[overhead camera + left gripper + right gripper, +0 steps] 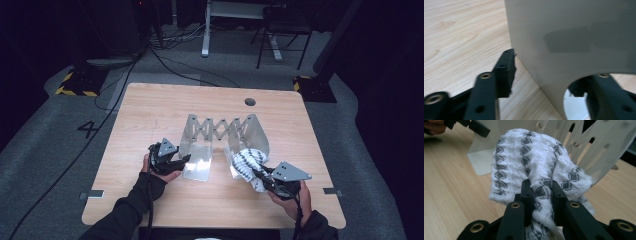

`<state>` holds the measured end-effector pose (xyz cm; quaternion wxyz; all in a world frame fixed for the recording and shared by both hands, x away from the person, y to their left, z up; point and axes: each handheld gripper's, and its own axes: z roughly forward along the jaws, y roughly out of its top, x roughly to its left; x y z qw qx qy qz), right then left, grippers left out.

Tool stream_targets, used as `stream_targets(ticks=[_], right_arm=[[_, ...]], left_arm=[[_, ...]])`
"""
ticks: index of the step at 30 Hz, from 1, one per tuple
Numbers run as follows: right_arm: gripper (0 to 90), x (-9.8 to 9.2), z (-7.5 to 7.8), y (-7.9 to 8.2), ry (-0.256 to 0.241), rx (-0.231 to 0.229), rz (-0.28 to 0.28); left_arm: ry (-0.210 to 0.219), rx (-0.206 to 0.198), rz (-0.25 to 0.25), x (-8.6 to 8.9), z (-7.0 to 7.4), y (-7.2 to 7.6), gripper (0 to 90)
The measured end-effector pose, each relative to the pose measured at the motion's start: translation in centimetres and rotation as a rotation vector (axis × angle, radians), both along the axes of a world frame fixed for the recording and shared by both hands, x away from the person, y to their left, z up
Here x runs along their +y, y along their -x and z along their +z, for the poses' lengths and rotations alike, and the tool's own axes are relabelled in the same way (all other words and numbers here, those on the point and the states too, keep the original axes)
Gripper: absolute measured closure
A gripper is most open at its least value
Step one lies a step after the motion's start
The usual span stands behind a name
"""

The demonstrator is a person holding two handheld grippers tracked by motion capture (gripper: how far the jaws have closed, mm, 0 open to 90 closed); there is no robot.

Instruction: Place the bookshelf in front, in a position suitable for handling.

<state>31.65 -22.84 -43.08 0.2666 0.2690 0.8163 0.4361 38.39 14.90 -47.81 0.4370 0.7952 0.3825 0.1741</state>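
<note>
High view shows a wooden desk (150,110) with a folding metal rack (223,131) (two bent end plates joined by a scissor lattice) standing near its middle, toward the near edge; the left gripper (176,161) sits at the rack's left plate, its jaws spread apart on either side of the sheet's edge, not yet clenched on it as far as the left gripper view shows; the right gripper (260,176) is near the near-right corner of the desk, its jaws clenched on a bunched white-and-grey knitted cloth (248,162), which hangs lifted just in front of the rack's right plate; in the right gripper view the cloth (534,167) bulges up between the claw and the lattice. By my reading the cloth is picked up and brought to the rack; steadying the rack and laying or draping the cloth in or over it is left.
</note>
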Motion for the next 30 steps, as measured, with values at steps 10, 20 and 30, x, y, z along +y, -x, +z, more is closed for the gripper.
stream_targets(ticks=[10, 20, 30], right_arm=[[77.4, 0.9, 3.0, -0.5, -0.036, -0.139, -0.062], [77.1, 4.0, 4.2, -3.4, 0.014, -0.196, -0.178], [77.0, 4.2, 2.0, -4.5, 0.106, -0.198, -0.195]], left_arm=[[-0.013, -0.008, 0.016, -0.1, 0.4, 0.1, 75.4], [-0.081, -0.028, 0.005, -0.3, 0.8, 1.1, 78.9], [-0.104, -0.022, -0.03, -0.4, 1.1, 2.8, 78.5]])
